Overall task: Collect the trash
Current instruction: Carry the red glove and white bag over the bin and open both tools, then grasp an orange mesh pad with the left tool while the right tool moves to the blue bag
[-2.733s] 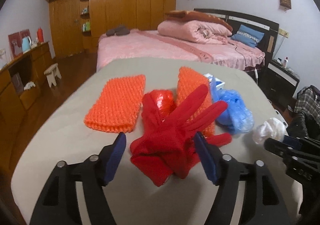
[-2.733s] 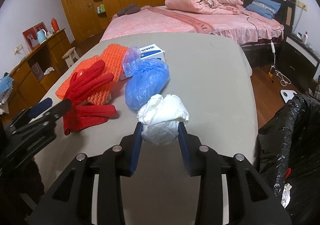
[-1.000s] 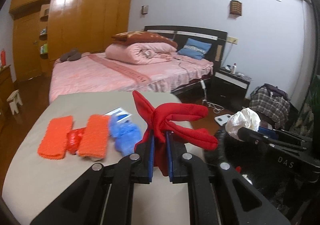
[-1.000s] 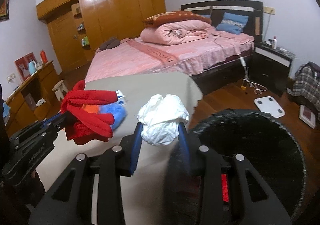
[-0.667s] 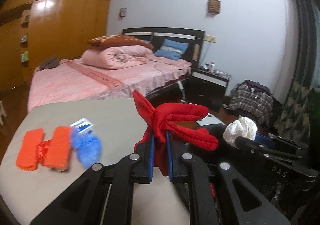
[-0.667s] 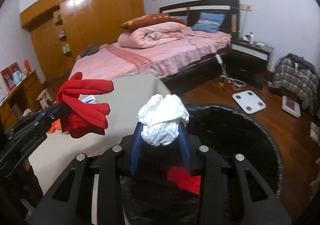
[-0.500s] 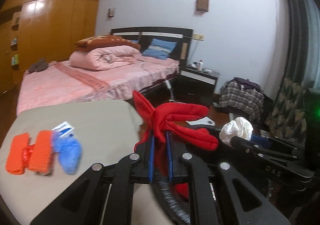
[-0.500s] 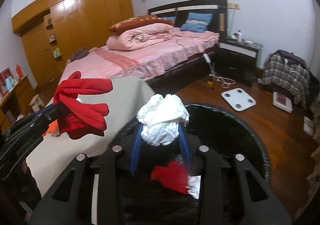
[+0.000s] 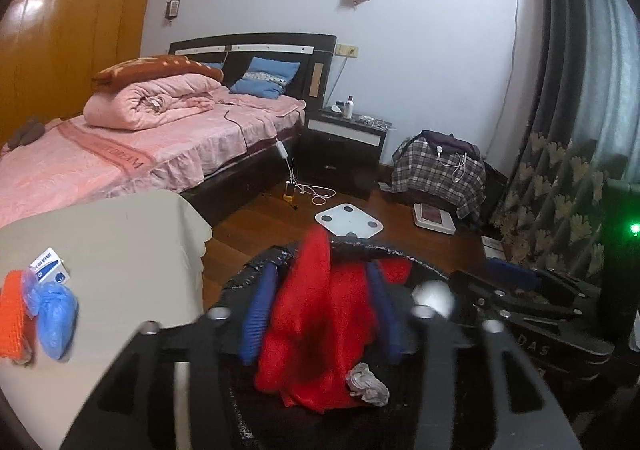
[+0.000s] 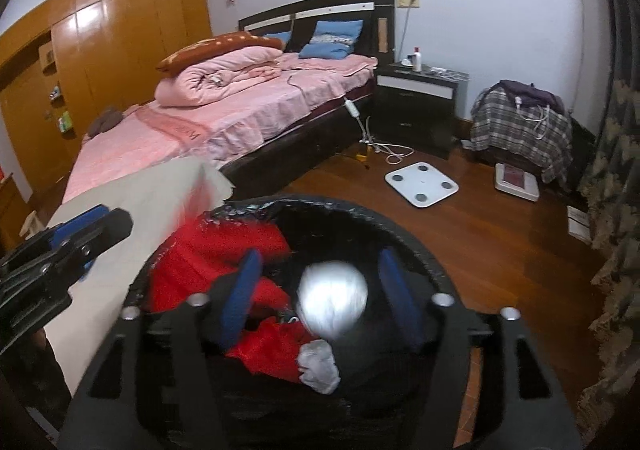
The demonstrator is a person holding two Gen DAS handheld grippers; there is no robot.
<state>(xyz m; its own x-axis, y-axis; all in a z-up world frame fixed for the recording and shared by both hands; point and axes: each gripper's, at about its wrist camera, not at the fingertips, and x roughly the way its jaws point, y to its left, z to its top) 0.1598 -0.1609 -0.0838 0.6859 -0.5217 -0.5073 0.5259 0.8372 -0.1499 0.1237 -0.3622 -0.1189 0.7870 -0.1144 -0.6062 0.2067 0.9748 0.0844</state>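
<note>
My left gripper (image 9: 320, 314) hangs over the black-lined trash bin (image 9: 256, 270), its jaws opening. The red glove (image 9: 316, 330) is a blur between the spread blue pads, free of them and dropping into the bin. My right gripper (image 10: 320, 294) is over the same bin (image 10: 360, 210), its jaws opening too. The white paper wad (image 10: 334, 300) is a blur between its pads, loose and falling. Red fabric (image 10: 224, 250) and a small crumpled white scrap (image 10: 320, 366) lie inside the bin. The left gripper (image 10: 80, 234) shows at the left of the right wrist view.
A beige-covered table (image 9: 120, 250) stands left of the bin with a blue plastic bag (image 9: 56, 314), orange mats (image 9: 12, 314) and a small box (image 9: 48, 264). Behind are a pink bed (image 9: 140, 154), a nightstand (image 9: 344, 142), a floor scale (image 9: 348, 220) and a plaid bag (image 9: 440, 170).
Both grippers swung right from over the table to above the bin. Their jaws have opened, and the red glove and the white wad have come free and are falling.
</note>
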